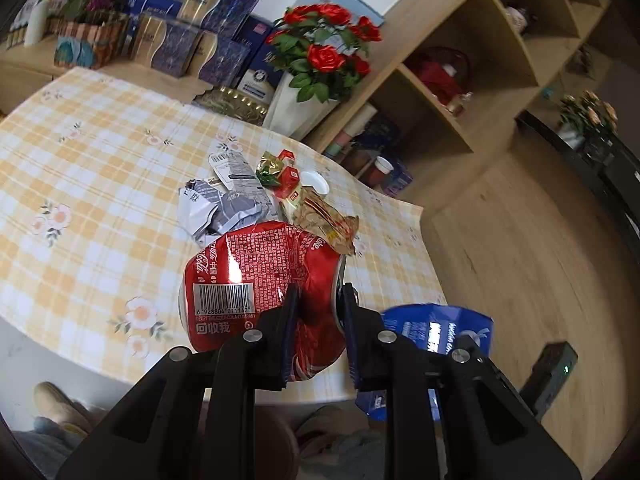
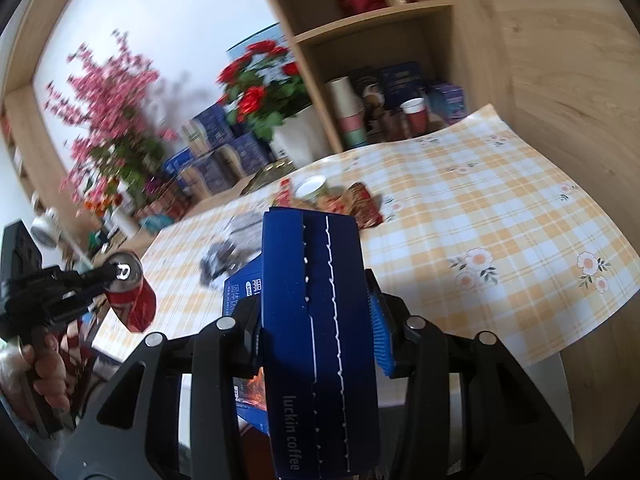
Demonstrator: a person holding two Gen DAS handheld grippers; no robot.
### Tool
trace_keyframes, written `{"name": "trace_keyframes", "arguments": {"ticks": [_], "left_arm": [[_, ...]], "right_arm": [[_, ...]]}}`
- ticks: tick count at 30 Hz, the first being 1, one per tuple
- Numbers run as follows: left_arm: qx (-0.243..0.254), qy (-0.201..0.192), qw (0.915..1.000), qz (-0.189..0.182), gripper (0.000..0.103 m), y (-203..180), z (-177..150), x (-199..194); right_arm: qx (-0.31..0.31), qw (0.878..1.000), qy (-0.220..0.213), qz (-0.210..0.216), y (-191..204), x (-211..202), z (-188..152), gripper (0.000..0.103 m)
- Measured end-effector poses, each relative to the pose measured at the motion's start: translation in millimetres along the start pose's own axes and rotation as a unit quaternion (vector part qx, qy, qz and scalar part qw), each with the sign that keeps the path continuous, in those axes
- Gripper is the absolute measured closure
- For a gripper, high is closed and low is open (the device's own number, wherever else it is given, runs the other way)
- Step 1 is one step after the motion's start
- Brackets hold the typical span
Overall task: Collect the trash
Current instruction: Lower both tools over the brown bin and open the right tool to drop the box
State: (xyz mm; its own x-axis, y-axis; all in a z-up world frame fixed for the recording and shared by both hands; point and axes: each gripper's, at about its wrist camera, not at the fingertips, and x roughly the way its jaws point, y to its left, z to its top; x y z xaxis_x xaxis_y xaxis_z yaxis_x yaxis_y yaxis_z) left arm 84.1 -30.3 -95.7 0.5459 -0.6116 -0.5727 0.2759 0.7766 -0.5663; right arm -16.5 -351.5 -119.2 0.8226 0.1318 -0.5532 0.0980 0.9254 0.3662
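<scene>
Now mid-carry, by the look of it: both grippers loaded and lifted off the table (image 1: 80, 152).

Left gripper (image 1: 318, 320) clamped on a crushed red can (image 1: 256, 276), fingers biting the can near its top end, the dented body jutting out to the left above the checked cloth. Seen from the right wrist view too: can (image 2: 132, 300) held in the air off the table's near edge, rim and pull-tab showing.

Right gripper (image 2: 316, 320) closed about a blue pouch (image 2: 320, 320), a flat coffee packet standing up between the fingers, blue pad (image 2: 380, 332) pressed to its right face. Same pouch (image 1: 436, 328) visible in the left wrist view, just beside the left gripper and out past the table's edge.

Still lying on the cloth, in a loose heap mid-table: a grey crumpled wrapper (image 1: 224, 208), a brown snack wrapper (image 1: 320, 220), a small red carton (image 1: 290, 184), a white lid (image 1: 314, 182), a printed label (image 1: 236, 170). So, judged from that, only part of the trash gathered.

No bin in either view. Next move, likely: find the bin, bring each load over its mouth, release one at a time, then back for the heap. Needs care with the can, gripped off-centre and apt to swing or slip; pouch thin and floppy, apt to slide out if the squeeze eases early.
</scene>
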Motion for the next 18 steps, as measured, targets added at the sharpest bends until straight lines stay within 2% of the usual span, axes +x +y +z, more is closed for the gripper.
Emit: {"name": "trace_keyframes", "arguments": {"ticks": [6,8,14,18], "left_arm": [[0.03,-0.002,0.9995,-0.001,0.082,4,-33,-38],[0.031,0.003,0.9995,-0.001,0.082,9,-45,-46],[0.009,0.017,0.9998,-0.011,0.082,24,-70,-55],[0.007,0.031,0.9994,-0.015,0.082,30,-83,-53]], "right_arm": [[-0.071,0.996,0.05,0.021,32,-5,-36,0.06],[-0.084,0.993,0.083,0.03,41,0,-57,0.06],[-0.101,0.981,0.164,0.037,58,34,-112,0.06],[-0.098,0.973,0.21,0.02,57,70,-148,0.06]]}}
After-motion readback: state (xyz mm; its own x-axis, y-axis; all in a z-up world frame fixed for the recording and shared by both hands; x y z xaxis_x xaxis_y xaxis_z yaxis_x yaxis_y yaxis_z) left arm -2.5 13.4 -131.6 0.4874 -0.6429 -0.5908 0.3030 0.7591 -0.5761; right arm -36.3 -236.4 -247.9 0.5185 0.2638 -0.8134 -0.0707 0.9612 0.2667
